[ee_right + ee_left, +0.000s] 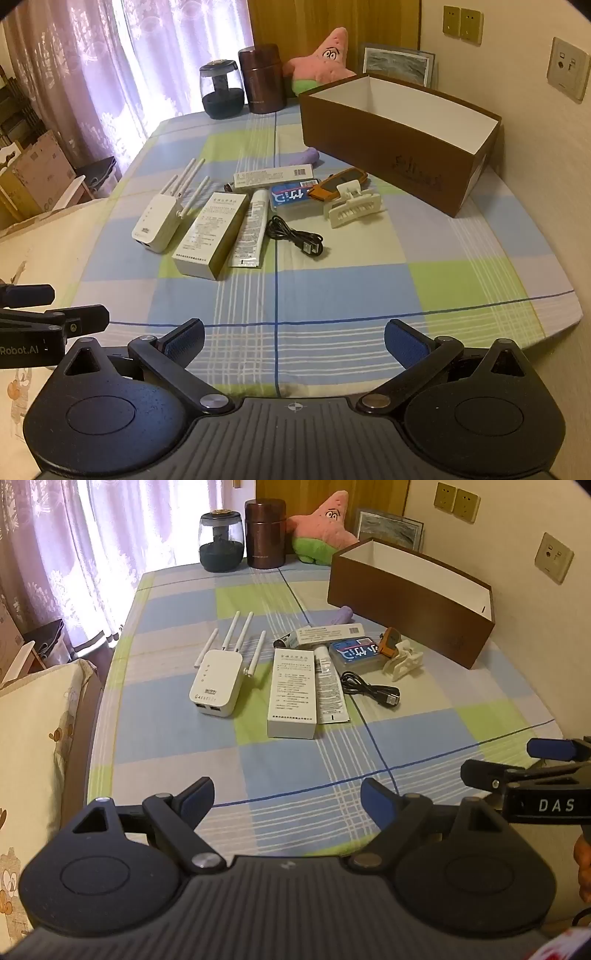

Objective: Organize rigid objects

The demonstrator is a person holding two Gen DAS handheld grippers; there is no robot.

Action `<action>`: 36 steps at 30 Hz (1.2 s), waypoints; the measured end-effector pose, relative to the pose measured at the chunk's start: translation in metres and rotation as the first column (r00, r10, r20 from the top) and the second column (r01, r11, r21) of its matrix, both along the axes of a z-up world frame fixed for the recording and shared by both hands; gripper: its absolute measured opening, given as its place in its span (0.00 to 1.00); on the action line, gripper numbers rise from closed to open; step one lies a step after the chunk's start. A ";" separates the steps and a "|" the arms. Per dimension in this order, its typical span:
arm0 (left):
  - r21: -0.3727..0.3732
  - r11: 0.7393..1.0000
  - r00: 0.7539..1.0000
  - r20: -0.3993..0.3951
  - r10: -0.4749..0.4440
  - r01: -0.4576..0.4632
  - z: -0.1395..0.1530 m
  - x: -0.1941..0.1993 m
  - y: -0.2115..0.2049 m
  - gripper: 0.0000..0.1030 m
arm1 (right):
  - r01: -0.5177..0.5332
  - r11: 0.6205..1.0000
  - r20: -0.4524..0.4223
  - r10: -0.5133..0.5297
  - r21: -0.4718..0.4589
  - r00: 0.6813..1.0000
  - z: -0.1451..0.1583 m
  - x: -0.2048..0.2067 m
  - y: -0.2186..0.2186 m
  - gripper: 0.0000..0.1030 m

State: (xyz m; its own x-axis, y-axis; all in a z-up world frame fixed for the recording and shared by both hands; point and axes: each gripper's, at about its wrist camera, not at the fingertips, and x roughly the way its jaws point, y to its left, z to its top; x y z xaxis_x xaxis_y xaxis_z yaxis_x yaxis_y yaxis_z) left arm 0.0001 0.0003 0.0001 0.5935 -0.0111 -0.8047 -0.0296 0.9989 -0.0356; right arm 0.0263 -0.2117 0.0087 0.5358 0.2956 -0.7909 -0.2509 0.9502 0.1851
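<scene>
Both tools are hanging over the near edge of the table with the blue, green and cream checked cloth (pixel 332 295), tilted down toward the clutter, and neither is carrying anything. The left gripper (pixel 286 803) is standing with its blue-padded jaws spread wide, nothing between them; the right gripper (pixel 293 341) is spread just as wide and just as empty. To me that looks like a starting stance, both held back so each camera is taking in the whole spread before a choice is made.

The things to be sorted are lying loose around the middle of the cloth: a white plastic wifi repeater with four thin aerials (pixel 157 221), a long white cardboard carton with fine print (pixel 212 236), a white squeeze tube (pixel 251 229), a coiled black USB cable (pixel 295 236), a blue printed packet (pixel 291 195), an orange-rimmed gadget (pixel 338 184) and a cream plastic claw hair clip (pixel 354 210).

The open brown cardboard box with a white inside (pixel 388 147) is sitting toward the far right corner, just beyond the heap, and is showing nothing inside it from here. I judge it is placed there as the bin, close enough for short carries.
</scene>
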 end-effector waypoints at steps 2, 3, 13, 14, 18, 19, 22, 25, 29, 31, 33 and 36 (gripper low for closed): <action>-0.001 1.000 1.000 0.001 -0.002 0.002 0.000 0.000 0.000 0.82 | 0.000 1.000 0.000 0.000 -0.009 1.000 0.000 0.001 0.001 0.98; -0.002 1.000 1.000 0.000 -0.003 0.003 0.000 0.000 0.000 0.82 | 0.000 1.000 -0.001 0.000 -0.012 1.000 0.000 0.001 0.002 0.98; 0.007 1.000 1.000 -0.007 -0.004 0.004 -0.003 0.000 0.003 0.82 | -0.002 1.000 -0.004 0.002 -0.012 1.000 0.002 0.005 0.007 0.98; 0.008 1.000 1.000 -0.009 -0.002 0.002 -0.005 0.001 0.003 0.82 | -0.003 1.000 -0.004 0.003 -0.012 1.000 -0.003 0.004 0.007 0.98; 0.007 1.000 1.000 -0.012 0.001 -0.001 -0.007 0.003 0.004 0.82 | -0.008 1.000 -0.005 0.008 -0.011 1.000 -0.007 0.005 0.006 0.98; 0.006 1.000 1.000 -0.013 0.000 0.000 -0.007 0.003 0.004 0.82 | -0.009 1.000 -0.005 0.009 -0.011 1.000 -0.008 0.005 0.006 0.98; -0.003 1.000 1.000 -0.019 0.004 -0.004 -0.008 0.008 0.011 0.82 | -0.011 1.000 -0.014 0.011 -0.026 1.000 -0.002 0.011 0.017 0.98; -0.002 1.000 1.000 -0.019 0.006 -0.006 -0.009 0.010 0.013 0.82 | -0.013 1.000 -0.015 0.013 -0.028 1.000 -0.003 0.010 0.017 0.98; -0.002 1.000 1.000 -0.019 0.006 -0.006 -0.009 0.010 0.014 0.82 | -0.015 0.999 -0.019 0.014 -0.029 1.000 -0.005 0.011 0.018 0.98; -0.002 1.000 1.000 -0.020 0.006 -0.006 -0.009 0.010 0.014 0.82 | -0.015 0.999 -0.020 0.014 -0.029 1.000 -0.005 0.012 0.017 0.98; -0.002 1.000 1.000 -0.019 0.005 -0.005 -0.009 0.010 0.014 0.82 | -0.018 1.000 -0.013 0.017 -0.022 1.000 -0.005 0.012 0.017 0.98; -0.002 1.000 1.000 -0.019 0.005 -0.005 -0.009 0.010 0.014 0.82 | -0.019 1.000 -0.015 0.019 -0.023 1.000 -0.006 0.012 0.018 0.98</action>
State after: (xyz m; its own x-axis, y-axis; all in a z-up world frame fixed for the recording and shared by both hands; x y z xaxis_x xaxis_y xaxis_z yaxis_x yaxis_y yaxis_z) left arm 0.0103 0.0144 -0.0093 0.5782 -0.0095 -0.8158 -0.0352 0.9987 -0.0366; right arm 0.0388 -0.1932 0.0031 0.5182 0.2874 -0.8055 -0.2663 0.9492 0.1674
